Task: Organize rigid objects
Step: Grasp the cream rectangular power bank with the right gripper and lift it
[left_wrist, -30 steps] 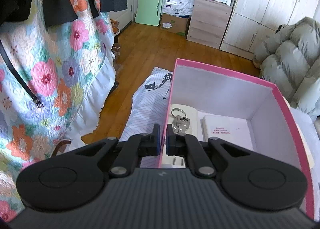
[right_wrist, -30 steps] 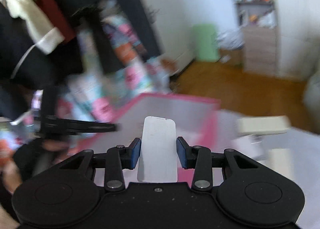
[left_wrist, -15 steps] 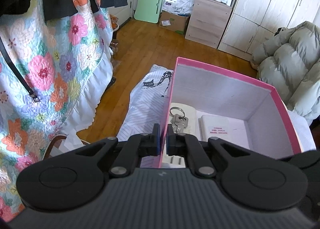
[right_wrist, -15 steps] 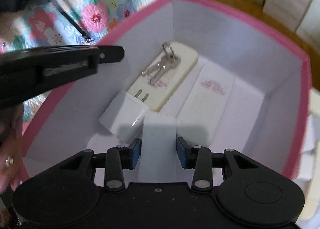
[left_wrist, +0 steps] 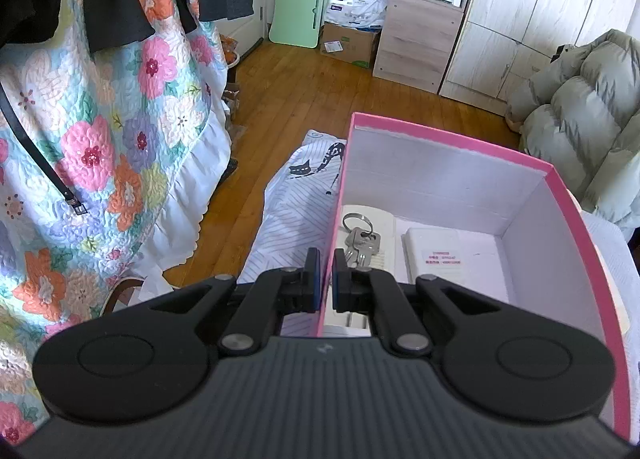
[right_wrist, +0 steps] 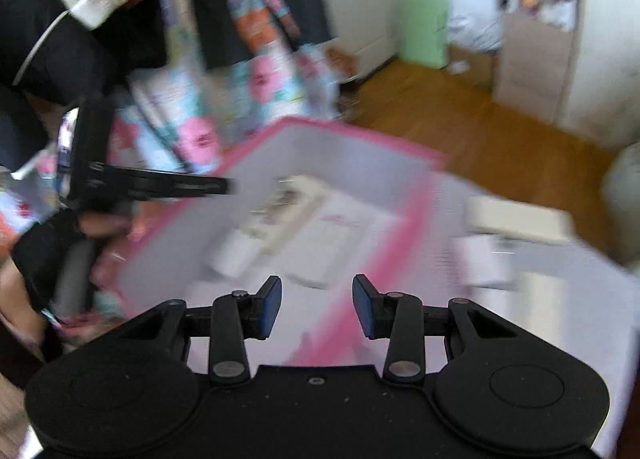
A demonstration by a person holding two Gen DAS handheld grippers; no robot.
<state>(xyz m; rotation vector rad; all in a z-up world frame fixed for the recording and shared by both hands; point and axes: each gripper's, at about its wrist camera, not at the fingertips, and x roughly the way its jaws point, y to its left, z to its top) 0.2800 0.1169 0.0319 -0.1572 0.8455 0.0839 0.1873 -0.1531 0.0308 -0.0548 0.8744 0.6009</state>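
Pink box [left_wrist: 452, 141] wall in left claw [left_wrist: 327, 279], long axis running away.

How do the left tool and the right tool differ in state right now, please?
The left tool is shut, while the right tool is open. The left tool clamps the side wall of the pink box, whereas the right tool holds nothing. Both are black and angle down toward the box.
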